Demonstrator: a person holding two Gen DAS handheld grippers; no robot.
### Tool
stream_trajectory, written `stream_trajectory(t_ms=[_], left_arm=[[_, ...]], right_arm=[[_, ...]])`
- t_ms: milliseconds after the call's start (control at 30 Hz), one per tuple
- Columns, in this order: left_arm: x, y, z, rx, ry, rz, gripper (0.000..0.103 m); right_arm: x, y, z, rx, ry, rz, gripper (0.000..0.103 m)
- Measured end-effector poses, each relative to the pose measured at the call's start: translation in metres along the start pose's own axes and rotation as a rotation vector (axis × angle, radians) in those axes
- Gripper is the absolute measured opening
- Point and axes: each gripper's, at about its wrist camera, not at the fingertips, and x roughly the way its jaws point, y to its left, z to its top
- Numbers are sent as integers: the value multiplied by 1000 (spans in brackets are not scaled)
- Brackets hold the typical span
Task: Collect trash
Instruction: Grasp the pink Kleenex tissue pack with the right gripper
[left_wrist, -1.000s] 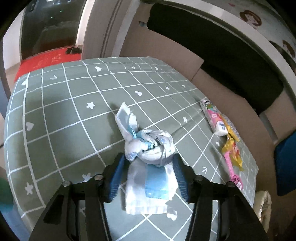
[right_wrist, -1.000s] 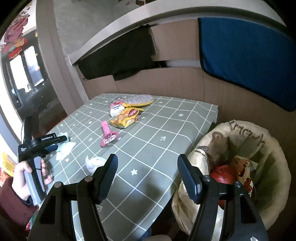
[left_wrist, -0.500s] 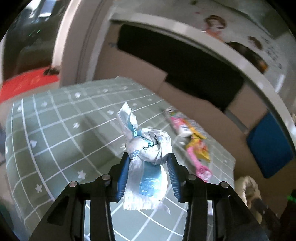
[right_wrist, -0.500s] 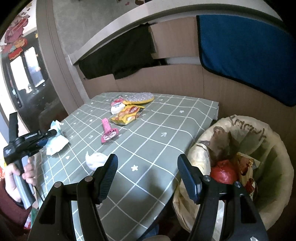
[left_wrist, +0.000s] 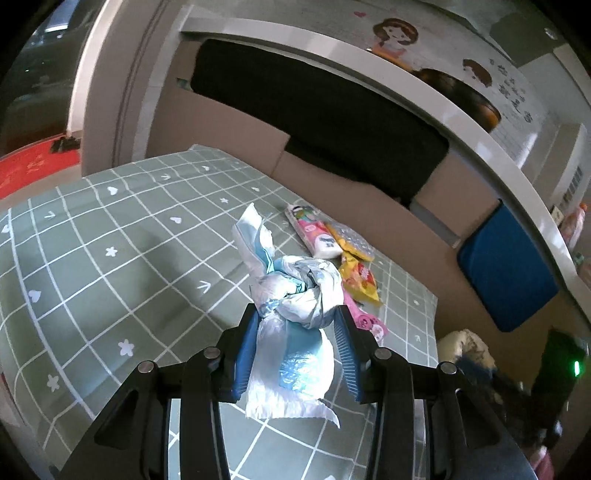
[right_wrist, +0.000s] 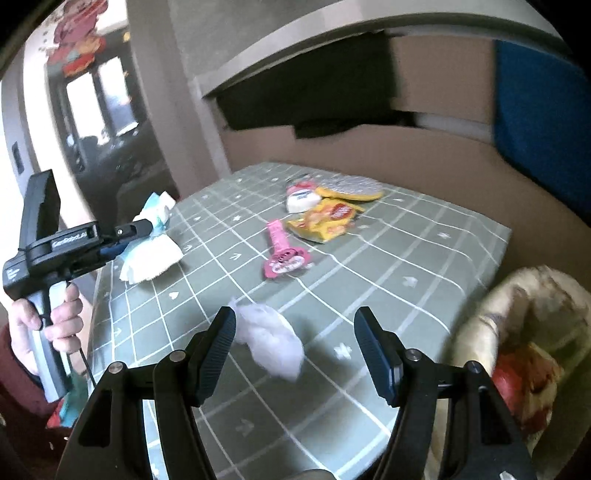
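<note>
Aloft, left tongs (left_wrist: 295, 332) clamp knotted wrapper (left_wrist: 295, 295); right tongs (right_wrist: 295, 341) spread, seemingly over tissue (right_wrist: 269, 341)

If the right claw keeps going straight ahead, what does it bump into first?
Probably the white crumpled tissue on the green tablecloth. It lies just ahead of the open right claw, nearer its left finger. Depth is hard to judge.

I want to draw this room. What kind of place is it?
Probably a home's eating corner: a table in a green grid cloth with snack wrappers, cartoon girl stickers on the wall, and a lined trash bin beside it.
</note>
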Motion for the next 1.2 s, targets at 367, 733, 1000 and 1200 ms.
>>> stream_trajectory(t_ms=[367, 733, 1000, 1200], left_arm=[[26, 22, 22, -18, -38, -46, 42], [49, 46, 24, -89, -7, -30, 42], [56, 44, 27, -56, -27, -9, 42], [56, 27, 27, -17, -40, 12, 42]], right_arm=[[86, -3, 100, -97, -25, -44, 64], [225, 5, 161, -141, 129, 4, 61], [275, -1, 157, -140, 273, -41, 55], [240, 12, 151, -185, 235, -67, 41]])
